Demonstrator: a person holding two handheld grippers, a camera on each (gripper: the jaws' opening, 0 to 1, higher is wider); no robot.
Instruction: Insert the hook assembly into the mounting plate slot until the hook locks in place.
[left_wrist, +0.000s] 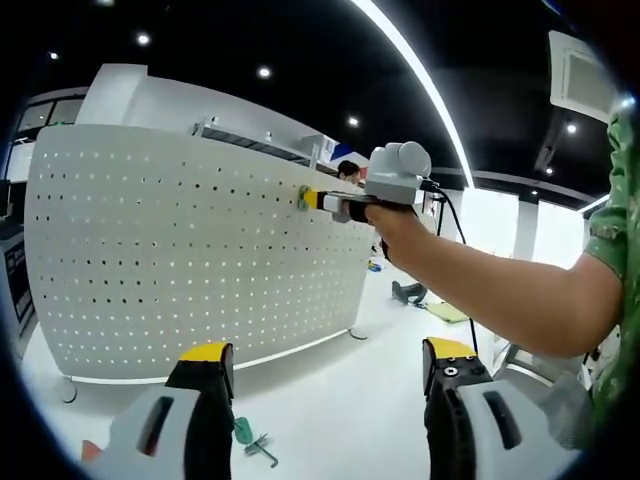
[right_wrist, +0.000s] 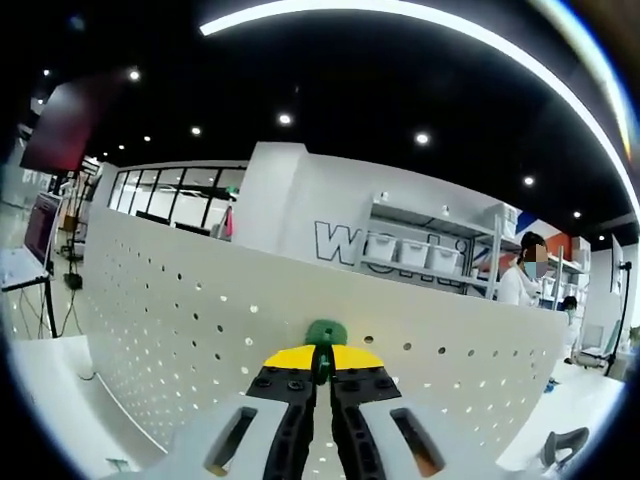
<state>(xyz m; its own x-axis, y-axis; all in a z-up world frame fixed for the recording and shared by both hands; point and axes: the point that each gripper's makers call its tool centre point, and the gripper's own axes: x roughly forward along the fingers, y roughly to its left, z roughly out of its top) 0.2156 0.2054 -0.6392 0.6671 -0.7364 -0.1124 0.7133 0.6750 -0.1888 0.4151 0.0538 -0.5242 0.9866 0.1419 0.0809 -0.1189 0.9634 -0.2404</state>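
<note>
Closed tight on the green hook (right_wrist: 325, 334), the right gripper (right_wrist: 321, 372) presses it against the white pegboard (right_wrist: 180, 320) near its top edge (seen from the left gripper view at (left_wrist: 305, 198)). Left gripper (left_wrist: 325, 385) hangs with jaws wide apart, holding nothing, above the white table (left_wrist: 330, 420) where another green hook piece (left_wrist: 250, 438) lies.

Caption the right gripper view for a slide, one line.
Right gripper, jaws shut on a green hook, pressing it against the white pegboard.
</note>
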